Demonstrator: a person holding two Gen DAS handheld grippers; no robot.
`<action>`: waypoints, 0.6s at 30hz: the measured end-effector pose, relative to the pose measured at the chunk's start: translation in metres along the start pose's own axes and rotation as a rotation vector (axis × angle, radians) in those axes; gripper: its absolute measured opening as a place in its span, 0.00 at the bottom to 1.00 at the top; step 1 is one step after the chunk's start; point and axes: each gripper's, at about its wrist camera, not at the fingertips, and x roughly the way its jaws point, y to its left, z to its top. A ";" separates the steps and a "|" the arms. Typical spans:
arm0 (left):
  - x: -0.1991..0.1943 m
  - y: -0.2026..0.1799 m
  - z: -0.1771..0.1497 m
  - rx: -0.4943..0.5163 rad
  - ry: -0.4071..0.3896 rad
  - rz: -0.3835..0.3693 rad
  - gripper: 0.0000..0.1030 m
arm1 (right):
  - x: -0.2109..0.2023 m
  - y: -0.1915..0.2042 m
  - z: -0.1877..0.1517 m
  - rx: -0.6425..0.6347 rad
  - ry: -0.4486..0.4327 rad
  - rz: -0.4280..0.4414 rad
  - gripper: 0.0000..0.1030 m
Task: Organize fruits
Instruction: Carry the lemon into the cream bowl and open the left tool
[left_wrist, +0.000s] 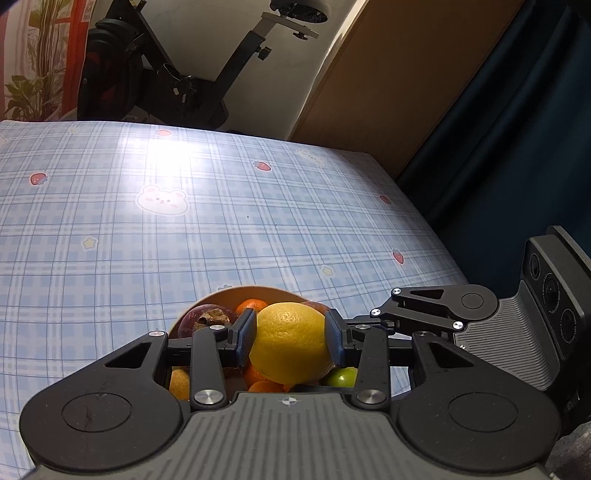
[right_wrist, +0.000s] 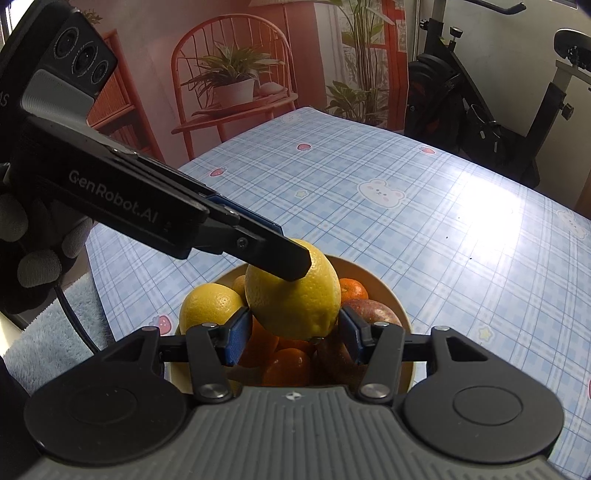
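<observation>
Left gripper (left_wrist: 291, 334): jaws clamped on a large yellow lemon (left_wrist: 290, 341), pads against both its sides, fruit held above a beige bowl (right_wrist: 384, 291). Right gripper (right_wrist: 294, 334): its blue pads flank the lower end of that lemon, but whether they press on it cannot be told. Bowl sits on the blue plaid surface (right_wrist: 424, 221), near its front edge. Inside: a second lemon (right_wrist: 207, 304), oranges (right_wrist: 286, 365), a reddish apple (right_wrist: 373, 312), a green fruit (left_wrist: 341, 376). A gloved hand (right_wrist: 33, 254) carries the left gripper.
</observation>
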 end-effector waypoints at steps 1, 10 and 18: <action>-0.001 0.001 -0.001 -0.003 0.000 -0.001 0.41 | 0.001 0.001 0.000 -0.010 0.004 -0.006 0.53; -0.003 0.008 -0.005 -0.010 0.004 0.015 0.40 | 0.003 0.003 0.005 0.002 0.004 0.009 0.53; -0.016 0.012 0.001 -0.038 -0.031 0.038 0.42 | 0.001 0.006 0.002 0.011 0.003 -0.009 0.53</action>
